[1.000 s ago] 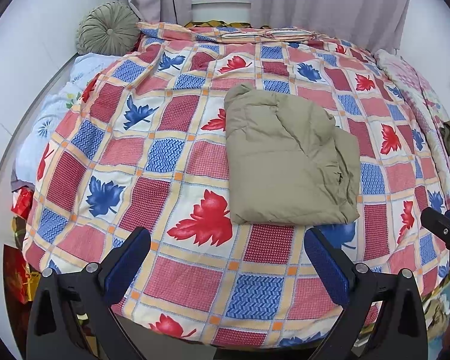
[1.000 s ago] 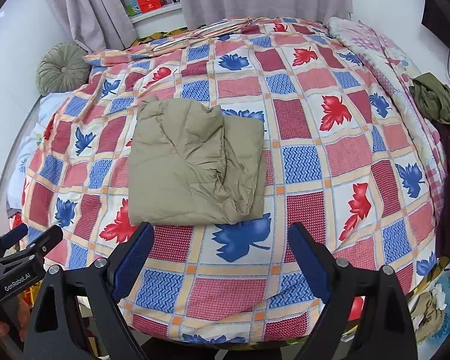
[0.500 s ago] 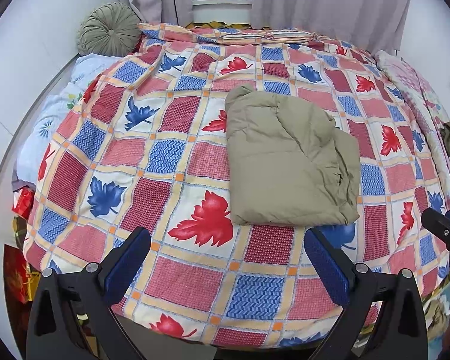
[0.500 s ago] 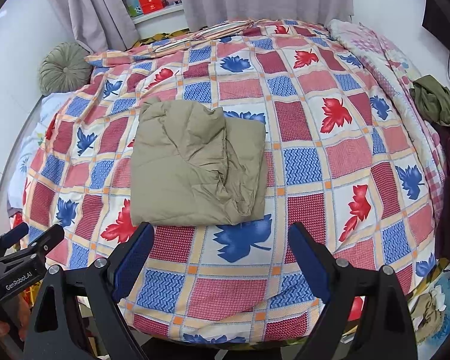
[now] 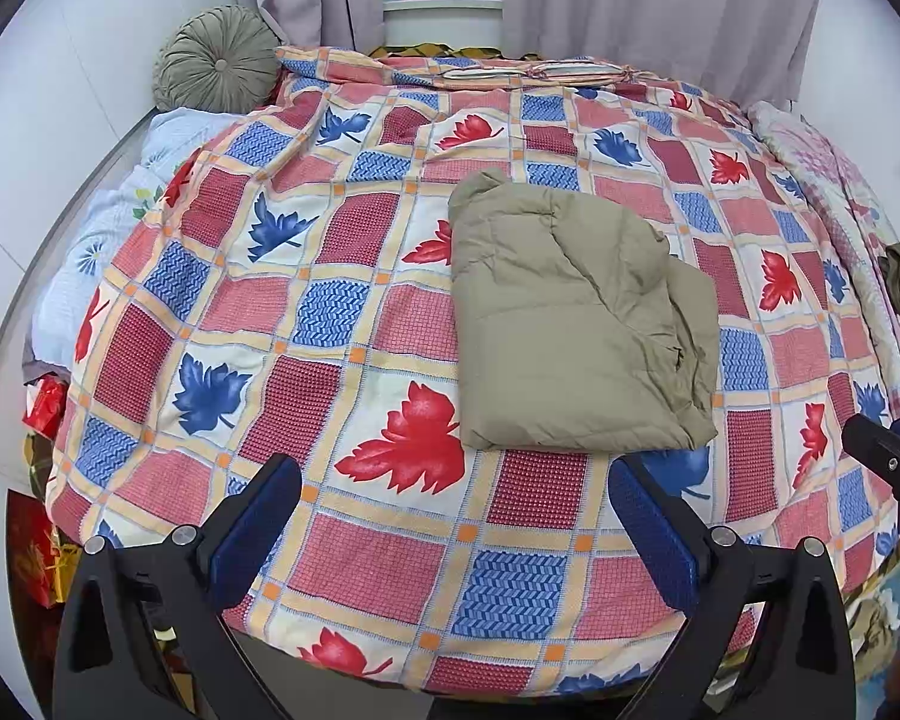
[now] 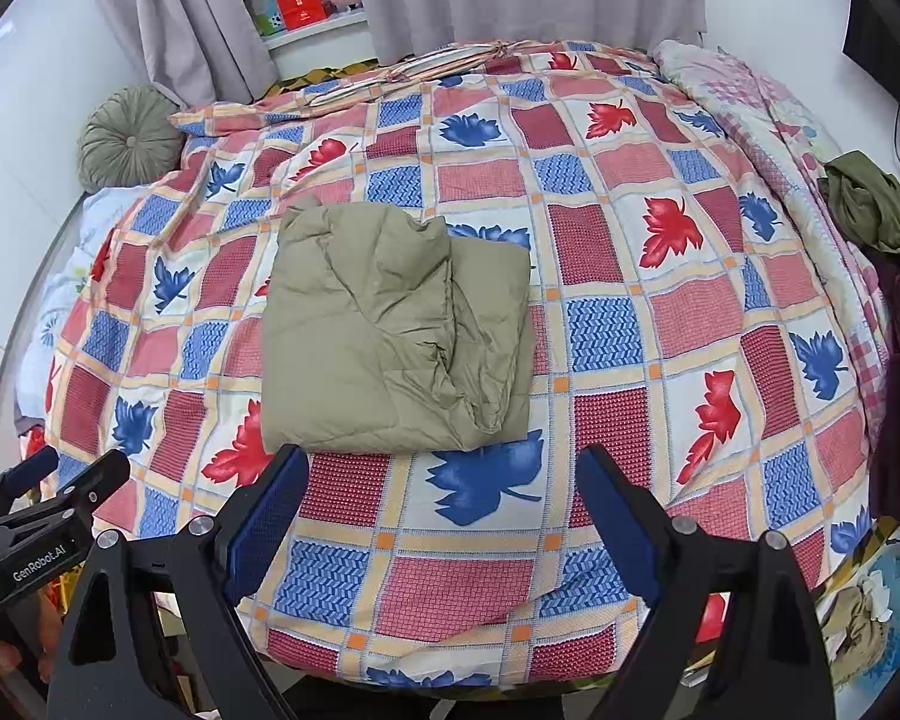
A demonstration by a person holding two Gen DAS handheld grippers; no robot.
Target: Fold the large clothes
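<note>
Left gripper (image 5: 453, 519): jaws spread wide, blue pads facing each other across bare bedspread, nothing between them. It hangs above the near edge of the bed, angled down at the cover. Likely parked there because there is nothing for it to pinch at present.

Right gripper (image 6: 441, 507): likewise wide open and empty, poised over the near edge just in front of the garment, clear of it. Its neighbour shows at the lower left of its view, so the two sit side by side.

Olive padded jacket (image 5: 576, 324): the task's item. Lies on the bedspread just beyond both grippers, toward the middle of the bed, folded into a thick, roughly square bundle. Its near hem runs straight along the cover; the right side shows bunched, stepped layers. Judged folded, or very nearly; the loose right edge may want tidying.

Patchwork bedspread (image 5: 342, 396): red and blue leaf squares, serving as the folding surface, broad and flat enough for a bulky piece.

Round green cushion (image 5: 219, 60): at the far left corner against the wall, well apart from the work.

Crumpled dark green garment (image 6: 867, 204): on the right edge of the bed, well apart from the bundle, possibly awaiting its turn.
</note>
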